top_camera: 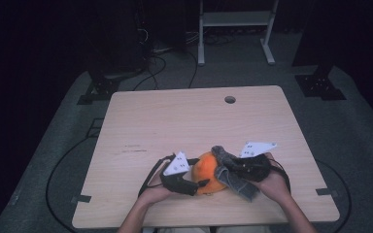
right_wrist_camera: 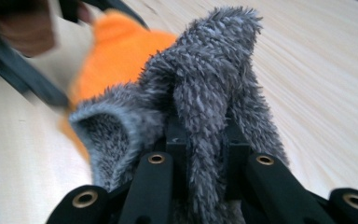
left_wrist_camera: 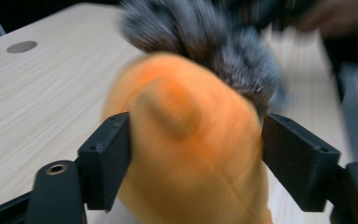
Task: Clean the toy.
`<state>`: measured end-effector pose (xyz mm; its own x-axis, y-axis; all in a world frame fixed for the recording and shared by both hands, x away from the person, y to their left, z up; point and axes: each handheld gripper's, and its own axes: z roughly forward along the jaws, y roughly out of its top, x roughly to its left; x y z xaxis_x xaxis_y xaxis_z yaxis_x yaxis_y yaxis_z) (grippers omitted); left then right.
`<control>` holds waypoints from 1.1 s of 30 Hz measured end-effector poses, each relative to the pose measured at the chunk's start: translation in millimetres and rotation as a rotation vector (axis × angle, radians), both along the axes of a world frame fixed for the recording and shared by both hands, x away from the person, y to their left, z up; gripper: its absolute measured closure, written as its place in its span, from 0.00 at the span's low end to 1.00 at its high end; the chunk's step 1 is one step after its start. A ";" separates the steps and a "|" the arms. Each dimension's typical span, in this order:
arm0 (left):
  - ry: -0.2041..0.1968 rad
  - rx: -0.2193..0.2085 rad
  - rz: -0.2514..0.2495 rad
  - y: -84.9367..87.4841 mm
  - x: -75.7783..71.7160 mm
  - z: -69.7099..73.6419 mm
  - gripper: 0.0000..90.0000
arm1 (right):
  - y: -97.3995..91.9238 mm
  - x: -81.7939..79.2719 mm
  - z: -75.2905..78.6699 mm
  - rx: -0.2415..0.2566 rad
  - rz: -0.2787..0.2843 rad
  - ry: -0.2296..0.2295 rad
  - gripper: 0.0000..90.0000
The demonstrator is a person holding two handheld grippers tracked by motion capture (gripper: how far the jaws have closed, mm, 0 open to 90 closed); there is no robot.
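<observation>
Wooden table [top_camera: 184, 121] sits under us. Our right gripper [right_wrist_camera: 204, 140] pinches the grey fuzzy cloth [right_wrist_camera: 205, 79] tight to pull it. Our left gripper [left_wrist_camera: 193, 144] squeezes the orange soft toy [left_wrist_camera: 191, 154], holding it steady near the front edge.

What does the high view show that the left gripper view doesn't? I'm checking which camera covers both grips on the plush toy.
High view alone: the right tool, shut on the grey fuzzy part of the toy, both hands, the whole table and the floor with a white stand behind it.

Left gripper view alone: up close, the left tool with its two black jaws either side of the orange plush body.

Both: the orange body, the grey fuzzy part, the wooden tabletop and its round hole.
</observation>
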<state>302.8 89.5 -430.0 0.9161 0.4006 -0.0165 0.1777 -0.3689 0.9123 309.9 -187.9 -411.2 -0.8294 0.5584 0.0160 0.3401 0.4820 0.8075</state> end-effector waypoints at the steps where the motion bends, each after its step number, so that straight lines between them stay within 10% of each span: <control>1: -0.006 0.000 0.016 0.9 1.3 0.3 0.37 | -5.3 2.3 -3.5 0.011 -0.020 0.014 0.86; 7: -0.085 0.094 0.009 -14.2 -6.2 -4.4 0.49 | -2.5 -13.2 26.9 0.093 0.046 -0.009 0.86; 11: -0.112 0.137 0.014 -15.5 -10.9 -4.7 0.50 | 19.4 -8.7 18.6 -0.021 0.068 -0.054 0.86; 18: -0.098 0.121 0.014 -14.6 -8.1 -7.8 0.51 | -14.3 2.4 -0.5 -0.014 -0.064 0.011 0.87; 22: -0.082 0.105 0.042 -11.7 -4.1 -11.0 0.51 | -2.0 -11.4 15.8 0.038 0.023 -0.012 0.87; 24: -0.073 0.102 0.033 -8.9 -3.1 -9.9 0.48 | 16.5 -13.5 15.2 -0.018 0.050 -0.043 0.87; 26: -0.014 0.016 0.022 2.0 1.3 -1.8 0.37 | 18.2 -8.7 4.5 -0.011 0.030 -0.031 0.87; 28: -0.003 -0.027 0.038 5.2 3.3 -1.9 0.48 | 12.8 -6.2 0.7 0.023 0.009 -0.023 0.86; 33: -0.046 0.043 0.123 -7.2 1.9 -6.3 0.59 | 6.1 -5.8 -5.4 0.035 -0.048 -0.049 0.86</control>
